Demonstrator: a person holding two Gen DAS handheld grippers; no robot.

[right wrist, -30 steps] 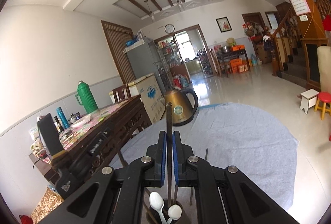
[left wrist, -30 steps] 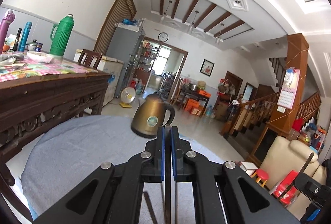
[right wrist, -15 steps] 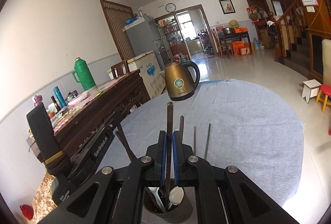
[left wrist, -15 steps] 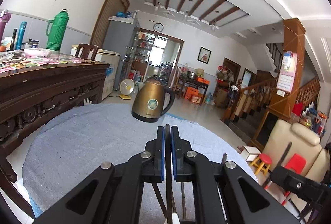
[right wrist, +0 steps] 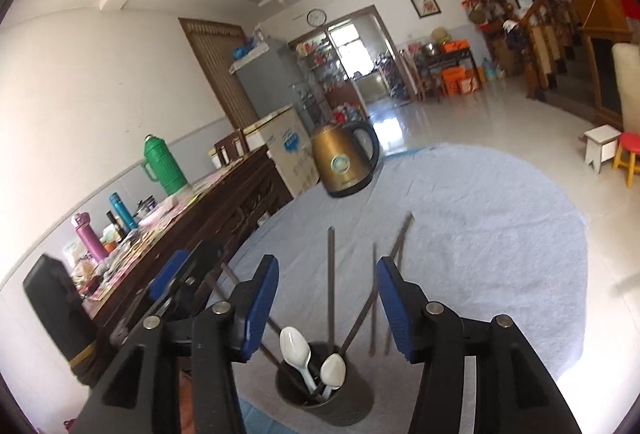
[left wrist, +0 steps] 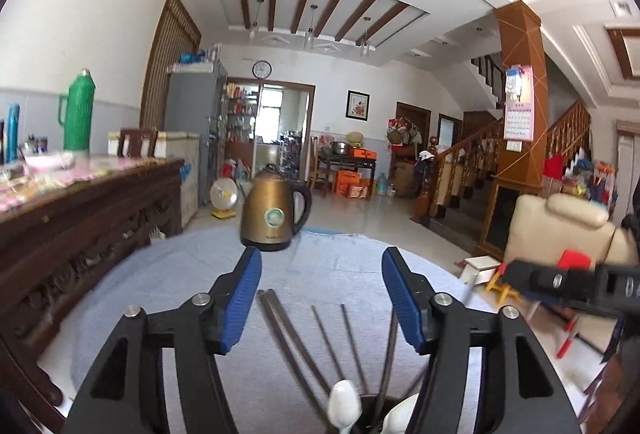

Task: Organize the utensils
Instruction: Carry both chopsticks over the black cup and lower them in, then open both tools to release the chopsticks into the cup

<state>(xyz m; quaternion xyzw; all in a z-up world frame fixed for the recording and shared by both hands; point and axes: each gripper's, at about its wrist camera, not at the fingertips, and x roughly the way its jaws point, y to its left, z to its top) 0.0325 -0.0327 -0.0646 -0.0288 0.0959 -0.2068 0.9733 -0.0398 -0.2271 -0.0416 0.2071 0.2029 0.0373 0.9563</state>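
A dark round utensil holder [right wrist: 325, 400] stands on the blue-grey cloth of the round table [right wrist: 480, 218], just below my right gripper [right wrist: 326, 304]. It holds two white spoons [right wrist: 296, 348] and several dark metal chopsticks [right wrist: 331, 274] that stand and lean outward. My right gripper is open and empty above the holder. My left gripper [left wrist: 320, 294] is open and empty too, with the chopsticks [left wrist: 288, 334] and the spoons [left wrist: 344, 408] between and below its fingers. The holder's rim barely shows at the bottom edge of the left wrist view.
A bronze electric kettle [left wrist: 272, 213] stands at the far side of the table, also in the right wrist view [right wrist: 344, 165]. A dark carved sideboard [left wrist: 80, 218] with a green thermos [left wrist: 78, 109] runs along the left. A cream armchair [left wrist: 560, 234] is on the right.
Both grippers were shut on a chopstick each; both have lowered, opened and let go. The chopsticks now stand in the holder.
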